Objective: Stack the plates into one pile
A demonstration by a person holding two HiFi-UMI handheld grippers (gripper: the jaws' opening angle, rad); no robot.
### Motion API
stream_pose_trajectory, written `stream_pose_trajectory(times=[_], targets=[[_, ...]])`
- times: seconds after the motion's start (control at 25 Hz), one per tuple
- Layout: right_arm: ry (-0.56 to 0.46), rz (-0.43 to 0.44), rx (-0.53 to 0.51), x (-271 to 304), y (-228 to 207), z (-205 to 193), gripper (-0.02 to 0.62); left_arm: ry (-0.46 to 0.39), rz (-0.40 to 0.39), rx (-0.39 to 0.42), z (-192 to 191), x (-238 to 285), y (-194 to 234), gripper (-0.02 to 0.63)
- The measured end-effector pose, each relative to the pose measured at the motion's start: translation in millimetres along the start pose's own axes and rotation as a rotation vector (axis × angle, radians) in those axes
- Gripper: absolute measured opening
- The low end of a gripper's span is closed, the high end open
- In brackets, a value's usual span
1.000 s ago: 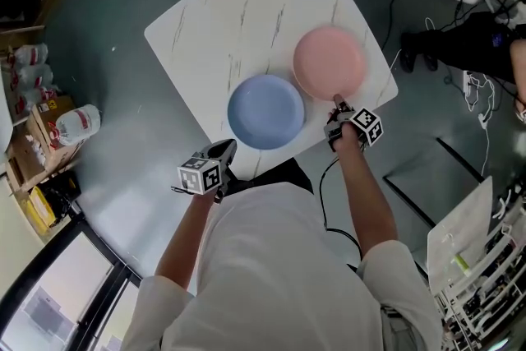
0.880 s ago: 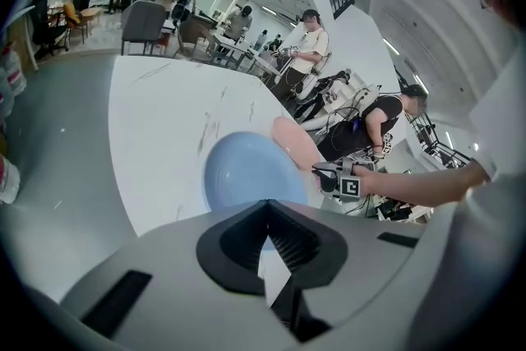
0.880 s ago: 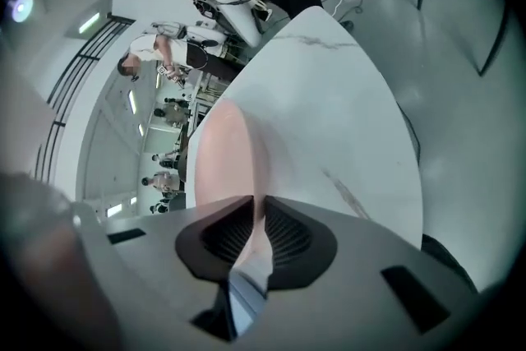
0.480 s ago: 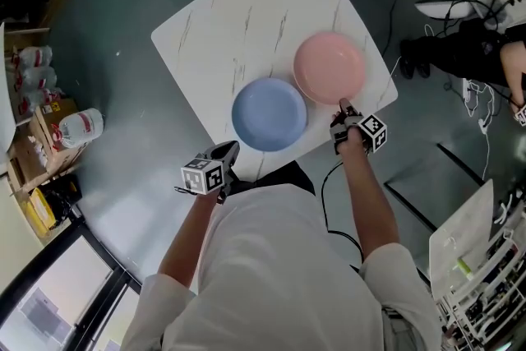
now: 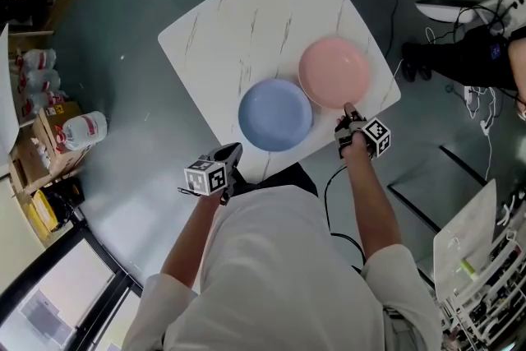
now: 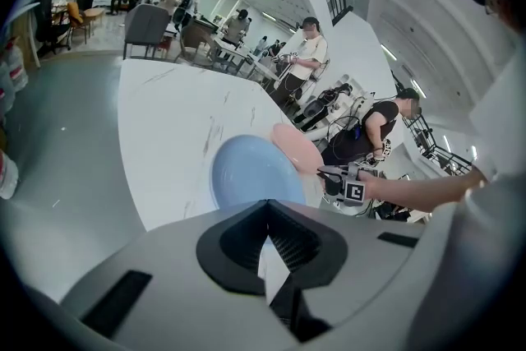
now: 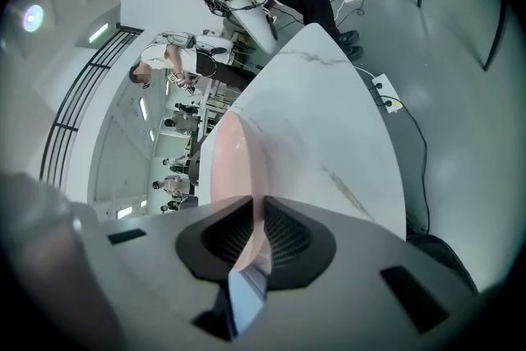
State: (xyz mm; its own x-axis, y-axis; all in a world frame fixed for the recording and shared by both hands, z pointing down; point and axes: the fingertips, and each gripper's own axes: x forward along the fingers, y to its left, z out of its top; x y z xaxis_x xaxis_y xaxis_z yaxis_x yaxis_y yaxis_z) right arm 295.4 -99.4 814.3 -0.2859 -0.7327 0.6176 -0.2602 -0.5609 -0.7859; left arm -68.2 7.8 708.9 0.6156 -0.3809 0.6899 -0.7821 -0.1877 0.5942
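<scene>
At the far left, a large clear plastic water bottle with a red label is lying on the grey floor, beside an open brown cardboard box.

Next to the right, we are holding the left hand-held gripper just off the near edge of the white square table with a marble pattern. It is touching nothing. Its jaws are pressing flat together with nothing between them, and it is pointing down toward the round light-blue plate. This blue plate is lying flat on the near part of the table, close to the edge that is facing us.

Just to its right, the round pink plate is also sitting on the table. The two rims are lying just beside each other, and we cannot tell if they are touching. The plates are not making one pile yet.

Further right, we are gripping the near rim of the pink plate with the right hand-held gripper. Its jaws have just been closing. In the right gripper view, the thin pink rim is standing between the two dark ribbed pads, which are pressing on it from both sides.

At the far right, the legs of a person in dark trousers are stretching over the floor, well apart from the table.
</scene>
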Motion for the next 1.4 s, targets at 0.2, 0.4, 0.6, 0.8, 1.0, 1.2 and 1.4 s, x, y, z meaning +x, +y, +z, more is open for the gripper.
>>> stream_pose_trajectory(times=[0.2,0.4,0.6,0.8,1.0,1.2,1.4], targets=[[-0.017,0.043,0.014,-7,10,-2,0.051,-0.005,-0.002,-0.002,-3,-6,5,0.012],[-0.006,0.061,-0.005,-11,24,-4,0.051,-0.016,-0.010,0.004,1,-10,5,0.012],[0.026,0.072,-0.033,-18,31,-16,0.051,-0.037,-0.019,0.005,0,-15,5,0.012],[0.072,0.071,-0.047,-26,38,-39,0.051,-0.052,-0.020,0.008,0,-25,7,0.012],[0.122,0.078,-0.079,-31,40,-63,0.051,-0.062,-0.014,0.011,-5,-32,12,0.012],[0.194,0.081,-0.108,-37,42,-95,0.051,-0.076,-0.009,0.003,-10,-43,17,0.014],[0.250,0.076,-0.132,-42,38,-120,0.052,-0.084,-0.002,0.005,-14,-50,21,0.012]])
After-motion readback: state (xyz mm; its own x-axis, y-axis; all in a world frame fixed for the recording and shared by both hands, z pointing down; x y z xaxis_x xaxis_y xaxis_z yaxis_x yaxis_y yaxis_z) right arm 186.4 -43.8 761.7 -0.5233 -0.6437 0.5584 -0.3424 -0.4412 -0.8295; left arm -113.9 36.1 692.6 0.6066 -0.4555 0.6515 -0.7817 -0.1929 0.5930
